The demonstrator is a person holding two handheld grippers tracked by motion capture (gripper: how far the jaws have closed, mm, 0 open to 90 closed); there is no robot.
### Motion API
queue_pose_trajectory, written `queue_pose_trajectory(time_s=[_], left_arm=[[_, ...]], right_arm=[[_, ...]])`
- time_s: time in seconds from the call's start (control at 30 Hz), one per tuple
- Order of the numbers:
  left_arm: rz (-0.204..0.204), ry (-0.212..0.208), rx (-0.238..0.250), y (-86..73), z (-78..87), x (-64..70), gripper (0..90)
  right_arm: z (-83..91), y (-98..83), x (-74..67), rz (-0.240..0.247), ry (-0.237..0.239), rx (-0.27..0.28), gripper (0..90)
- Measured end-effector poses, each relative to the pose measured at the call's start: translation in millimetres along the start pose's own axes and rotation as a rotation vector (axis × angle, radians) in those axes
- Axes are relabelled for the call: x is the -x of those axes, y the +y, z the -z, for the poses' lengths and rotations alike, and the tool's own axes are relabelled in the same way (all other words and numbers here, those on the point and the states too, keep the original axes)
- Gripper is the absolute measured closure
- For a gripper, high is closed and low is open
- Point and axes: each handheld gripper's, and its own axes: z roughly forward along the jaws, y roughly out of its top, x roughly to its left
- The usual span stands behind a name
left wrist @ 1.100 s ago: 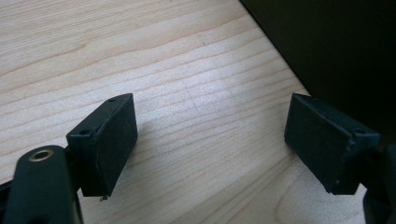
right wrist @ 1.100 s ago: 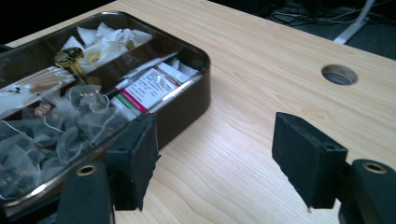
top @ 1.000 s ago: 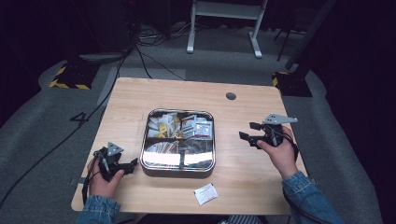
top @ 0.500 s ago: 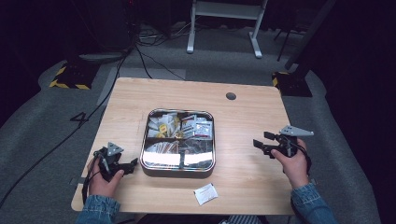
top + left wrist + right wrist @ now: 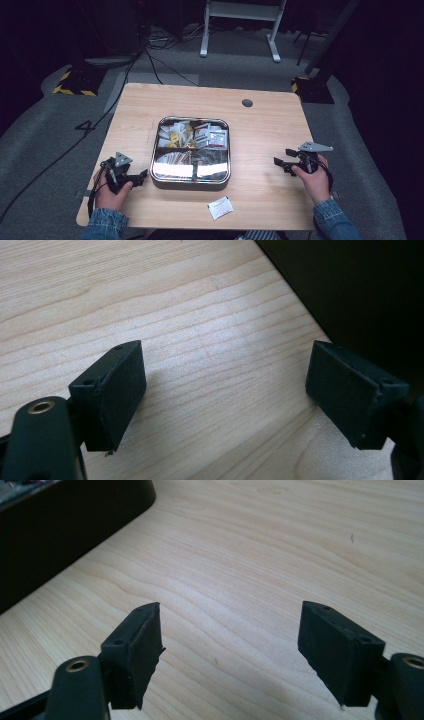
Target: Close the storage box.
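We look down on a wooden table (image 5: 260, 130) where a square metal tray (image 5: 190, 179), packed with small packets, sits at the centre. Left of the tray, the left gripper (image 5: 140, 176) rests low over the wood in a person's hand, its jaws spread with bare tabletop between them and its tips just beside the tray's near left corner. Right of the tray, well apart from it, the right gripper (image 5: 281, 161) points toward the tray; its jaws have just been opening and stand wide with nothing between them. One white packet (image 5: 220, 207) lies alone on the wood just in front of the tray, near the table's front edge.
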Motion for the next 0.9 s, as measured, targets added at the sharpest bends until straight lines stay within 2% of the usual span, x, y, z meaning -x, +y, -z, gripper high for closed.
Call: queue_pose_trajectory(time_s=[0.17, 0.33, 0.47, 0.6, 0.9], left_arm=[[-0.003, -0.003, 0.000, 0.3, -0.4, -0.4, 16.6], [-0.004, -0.003, -0.001, 0.6, -0.5, -0.5, 16.4], [-0.007, -0.003, -0.001, 0.9, -0.8, -0.8, 16.3], [-0.007, -0.004, -0.001, 0.9, -0.8, -0.9, 16.2], [-0.007, -0.003, -0.001, 0.9, -0.8, -0.8, 16.2]], right_arm=[[-5.9, -8.2, -1.7, 0.045, -0.010, -0.044, 25.4], [-8.6, -15.8, -5.4, 0.083, -0.009, -0.057, 25.0], [-9.3, -18.8, -8.1, 0.101, -0.011, -0.068, 24.7], [-11.6, -21.2, -10.4, 0.118, -0.002, -0.104, 24.1], [-16.4, -22.5, -14.7, 0.156, 0.012, -0.124, 11.0]])
